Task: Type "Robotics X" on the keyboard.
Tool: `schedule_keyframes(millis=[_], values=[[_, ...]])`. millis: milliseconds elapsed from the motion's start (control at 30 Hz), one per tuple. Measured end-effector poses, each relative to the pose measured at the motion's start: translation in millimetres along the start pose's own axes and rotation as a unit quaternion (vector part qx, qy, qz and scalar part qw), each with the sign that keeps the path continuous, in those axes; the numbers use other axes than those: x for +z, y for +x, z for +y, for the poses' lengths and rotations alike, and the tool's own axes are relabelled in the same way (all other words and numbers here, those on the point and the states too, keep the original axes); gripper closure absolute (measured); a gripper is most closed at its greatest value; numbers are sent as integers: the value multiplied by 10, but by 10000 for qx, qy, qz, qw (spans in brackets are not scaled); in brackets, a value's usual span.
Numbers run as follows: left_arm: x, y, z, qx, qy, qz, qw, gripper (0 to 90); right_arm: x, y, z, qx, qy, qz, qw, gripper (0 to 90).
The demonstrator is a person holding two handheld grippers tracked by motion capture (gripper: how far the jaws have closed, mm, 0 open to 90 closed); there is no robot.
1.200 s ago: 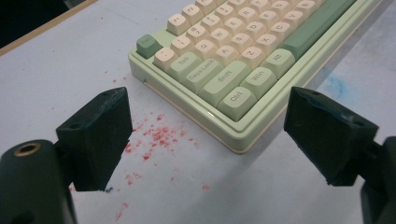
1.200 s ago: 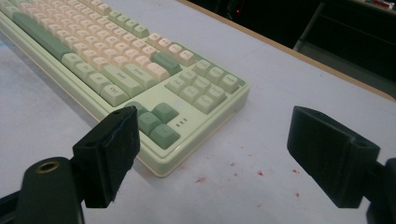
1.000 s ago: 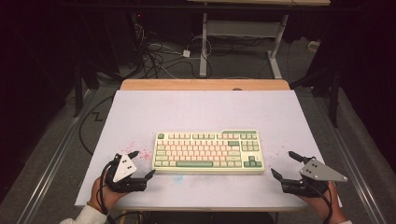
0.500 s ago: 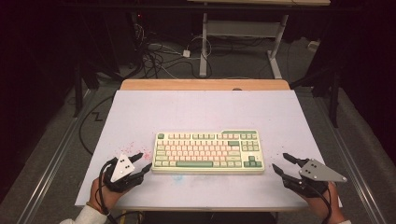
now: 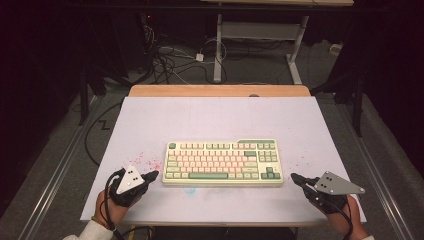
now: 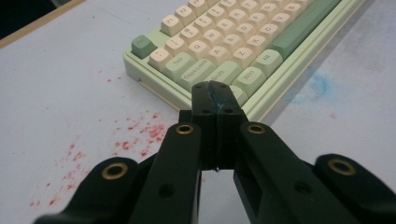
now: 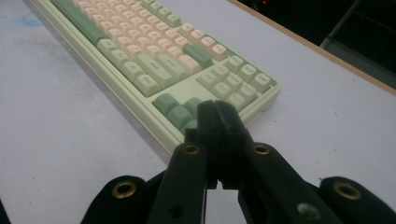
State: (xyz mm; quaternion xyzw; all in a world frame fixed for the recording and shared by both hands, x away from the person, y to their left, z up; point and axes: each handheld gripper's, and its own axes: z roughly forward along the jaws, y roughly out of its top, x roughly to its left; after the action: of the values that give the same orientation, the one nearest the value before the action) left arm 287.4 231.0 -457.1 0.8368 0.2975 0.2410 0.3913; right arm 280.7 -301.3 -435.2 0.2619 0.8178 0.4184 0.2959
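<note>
I keep the keyboard [image 5: 223, 162] centred on the table [image 5: 215, 115], with my left gripper [image 5: 151, 175] and right gripper [image 5: 295, 177] flanking its near corners. Both sets of fingers have just closed on nothing, ready to nudge it.

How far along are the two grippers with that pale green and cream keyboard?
Barely begun. Done: the left gripper and right gripper have just closed their jaws, with nothing between them. In hand: each hovers off one near corner of the pale green and cream keyboard. Left: any contact with the keyboard, which lies untouched.
</note>
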Motion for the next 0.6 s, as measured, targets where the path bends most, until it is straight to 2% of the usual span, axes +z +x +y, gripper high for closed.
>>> schedule_keyframes(millis=[233, 267, 400, 433, 467, 533, 600], values=[[20, -1, 25, 10, 92, 15, 10000, 880, 44, 35, 34, -10, 3, 86, 10000, 900], [33, -3, 40, 50, 170, -35, 9998, 880, 50, 41, 41, -12, 9, 91, 10000, 900], [55, -4, 73, 156, 238, -10, 9996, 880, 80, 56, 76, -46, 3, 105, 9999, 900], [60, -2, 85, 135, 277, -42, 9995, 880, 86, 59, 86, -44, 0, 117, 9999, 900], [65, 11, 101, 177, 259, -46, 9995, 880, 93, 59, 97, -44, -15, 135, 9999, 900], [80, 25, 128, 108, 274, -116, 9995, 880, 107, 64, 119, -68, -30, 142, 9999, 900], [98, 38, 165, 183, 278, -88, 9994, 880, 120, 71, 140, -66, -39, 162, 9998, 900]])
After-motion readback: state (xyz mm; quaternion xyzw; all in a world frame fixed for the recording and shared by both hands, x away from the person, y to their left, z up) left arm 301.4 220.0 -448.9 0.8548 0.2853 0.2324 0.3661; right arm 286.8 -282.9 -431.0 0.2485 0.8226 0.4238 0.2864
